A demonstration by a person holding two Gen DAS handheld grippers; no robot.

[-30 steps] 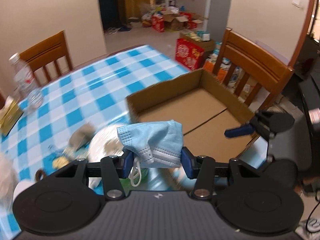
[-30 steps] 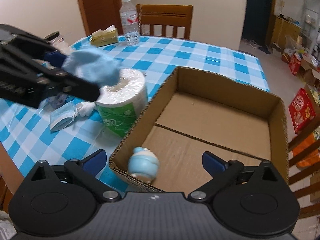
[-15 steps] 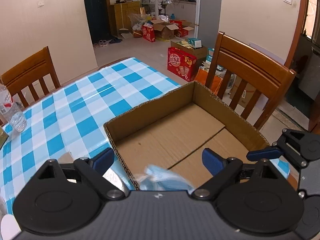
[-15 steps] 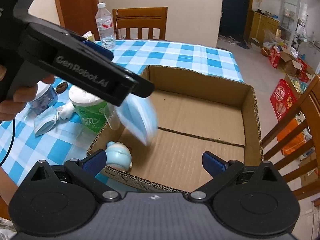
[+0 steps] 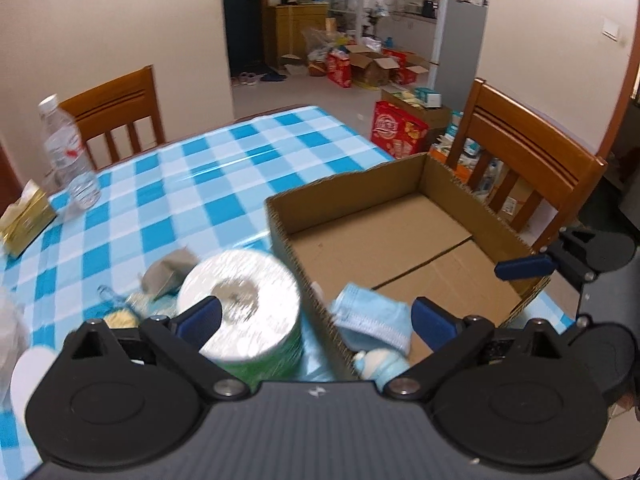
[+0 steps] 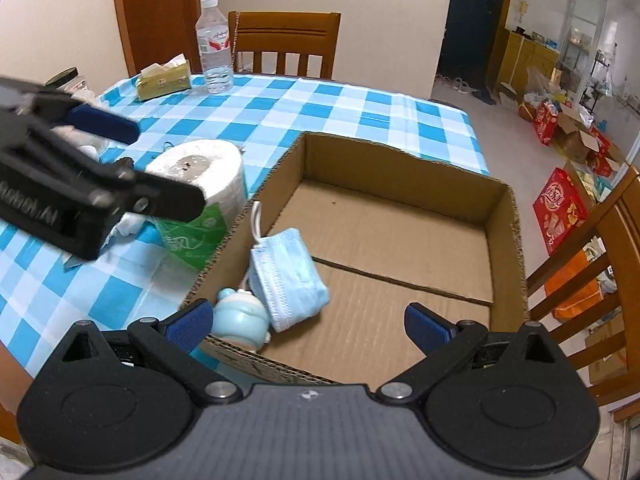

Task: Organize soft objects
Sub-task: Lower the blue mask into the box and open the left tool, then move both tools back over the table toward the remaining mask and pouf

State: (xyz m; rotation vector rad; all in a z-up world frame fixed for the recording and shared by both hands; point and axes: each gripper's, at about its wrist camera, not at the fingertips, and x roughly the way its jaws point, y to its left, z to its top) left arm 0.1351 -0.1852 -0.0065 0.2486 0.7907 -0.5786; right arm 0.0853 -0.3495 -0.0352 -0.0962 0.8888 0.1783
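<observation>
The cardboard box [image 6: 400, 216] is the thing to steer by: in its near-left corner lies the folded blue face mask [image 6: 288, 276], one white ear loop trailing up the box wall, and touching it on the near side sits a small pale-blue plush toy [image 6: 240, 320]. Both look feather-light and limp; I'd judge the mask will crumple and slide on the cardboard, so the folded body is the place to pinch, not the loop, while the toy should squash and wants a grip round its middle. Just outside the box's left wall stands a toilet roll [image 5: 240, 300] in green wrap, soft but bulky, best taken across its sides. The left gripper [image 5: 316, 316] hangs over that wall with its jaws spread wide and nothing between them; the right gripper [image 6: 306, 320] waits at the box's near edge, likewise apart and empty. Beyond the box runs a glossy blue-checked tablecloth [image 6: 320, 104], probably slick, with a water bottle [image 6: 214, 48] and tissue pack [image 6: 164, 80] at the far end, wooden chairs around.
</observation>
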